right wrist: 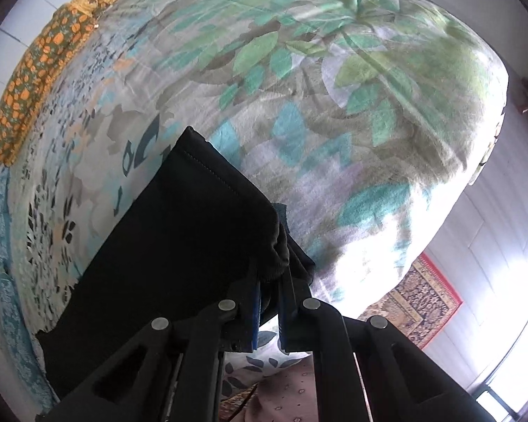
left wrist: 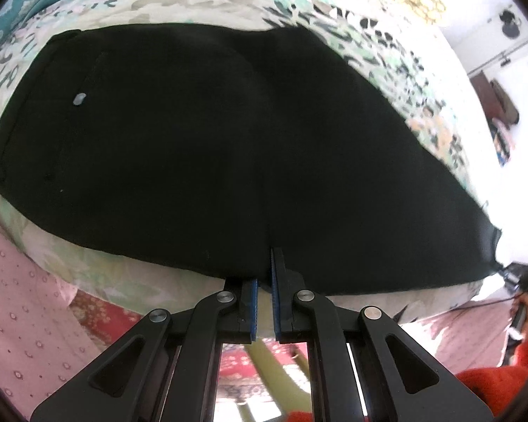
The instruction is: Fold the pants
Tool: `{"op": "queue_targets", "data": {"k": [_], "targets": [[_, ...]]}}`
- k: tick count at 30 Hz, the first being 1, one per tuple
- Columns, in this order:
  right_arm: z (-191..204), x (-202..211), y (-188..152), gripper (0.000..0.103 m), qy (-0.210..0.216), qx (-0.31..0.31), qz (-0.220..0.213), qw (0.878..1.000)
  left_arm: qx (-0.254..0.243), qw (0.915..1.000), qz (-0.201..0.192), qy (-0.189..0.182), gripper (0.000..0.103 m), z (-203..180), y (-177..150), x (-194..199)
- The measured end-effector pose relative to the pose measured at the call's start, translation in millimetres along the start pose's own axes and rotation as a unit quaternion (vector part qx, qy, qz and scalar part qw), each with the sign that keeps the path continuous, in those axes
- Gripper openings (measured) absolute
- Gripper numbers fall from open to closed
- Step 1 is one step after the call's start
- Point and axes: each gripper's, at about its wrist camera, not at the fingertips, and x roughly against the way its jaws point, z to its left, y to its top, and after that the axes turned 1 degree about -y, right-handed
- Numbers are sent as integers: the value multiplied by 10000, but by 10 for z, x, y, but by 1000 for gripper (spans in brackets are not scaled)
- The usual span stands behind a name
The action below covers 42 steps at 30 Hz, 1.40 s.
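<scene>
Pants [left wrist: 211, 140]: black, spread flat on the bed, filling the middle of the left wrist view; grey button at centre left.
Hem end [right wrist: 207, 190]: stitched edge at the middle of the right wrist view.
Left gripper [left wrist: 268, 263]: fingers pressed together, pinching the near edge of the pants.
Right gripper [right wrist: 269, 283]: fingers closed, pinching a bunched corner of the pants.
Bed [right wrist: 334, 88]: leaf-print blanket in green and teal.
Pillow [right wrist: 42, 66]: orange-dotted, upper left.
Sleeve [left wrist: 500, 383]: red, lower right.

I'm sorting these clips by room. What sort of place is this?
Most likely a bedroom at home: black pants lie on a bed with a leaf-print blanket, a patterned pillow at its far edge, a rug on the floor.
</scene>
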Motion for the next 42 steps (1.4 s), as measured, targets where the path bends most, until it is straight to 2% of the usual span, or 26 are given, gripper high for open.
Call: {"op": "queue_targets", "data": {"k": [3,6,8,9,10,11,12,13,17,19,22,25,27,28,29,30,31,32,33,34,35,36,37,38,40,42], "targets": [[5,-16,-5,8,-89,23,54,9999,-90,9999,46,92,5,-27,-17,-37],[-58,-6,5,9,55,-174,77,9998,-162,9998,65,110,6,-48,-11,-36],[-111,30,-2,10,160,-322,46,9993,-79,9998,136,122,18,-15,-11,-39],[-129,76,-20,16,134,-377,-36,9992,-34,9997,169,164,23,6,-16,-37],[-127,120,-33,23,31,-381,-120,9992,6,9996,155,236,38,40,-25,-8],[-128,173,-46,41,-211,-366,-225,9989,47,9992,92,374,53,73,-40,47],[-143,268,-68,58,-523,-314,-450,9971,91,9989,24,451,58,110,-51,111],[-151,335,-80,61,-603,-275,-603,9960,165,9986,-81,495,61,155,-58,207],[-171,534,-100,61,-730,-135,-924,9930,371,9961,-553,576,61,308,-46,559],[13,660,-135,61,-521,80,-1108,9924,454,9926,-980,553,63,389,66,763],[491,775,-277,61,2,586,-1341,9892,391,9881,-1409,481,73,409,297,893],[1059,760,-558,69,571,1208,-1384,9813,-129,9886,-1412,516,77,294,419,700],[1520,653,-888,74,879,1793,-1398,9698,-558,9882,-1146,854,77,255,393,446],[1725,560,-1050,75,943,2098,-1334,9640,-845,9843,-873,1280,74,230,357,269],[1882,461,-1188,75,949,2358,-1238,9592,-1143,9725,-530,1959,63,240,295,71],[2002,360,-1321,75,922,2569,-1139,9553,-1365,9544,-283,2639,60,301,217,-84],[2156,206,-1500,75,897,2809,-971,9506,-1385,9493,-299,2806,62,369,184,-84],[2217,107,-1604,75,897,2913,-869,9484,-1204,9519,-353,2797,63,461,172,-6],[2263,-24,-1719,75,871,3004,-731,9470,-1025,9508,-358,2901,63,545,189,75],[2288,-151,-1793,75,807,3059,-566,9469,-967,9453,-411,3089,63,601,204,129],[2291,-268,-1848,75,696,3103,-378,9473,-909,9387,-468,3293,74,679,230,182],[2302,-333,-1912,76,554,3237,-415,9436,-787,9409,-467,3262,77,757,249,224],[2318,-314,-1939,77,502,3386,-549,9380,-589,9485,-448,3081,77,832,266,262],[2340,-308,-1949,81,456,3446,-517,9362,-428,9522,-490,2984,72,872,271,304],[2331,-318,-1946,82,445,3457,-472,9361,-340,9555,-815,2814,71,845,253,429],[2308,-310,-1958,83,486,3410,-500,9375,-404,9672,-1079,2264,76,729,274,518]]}}
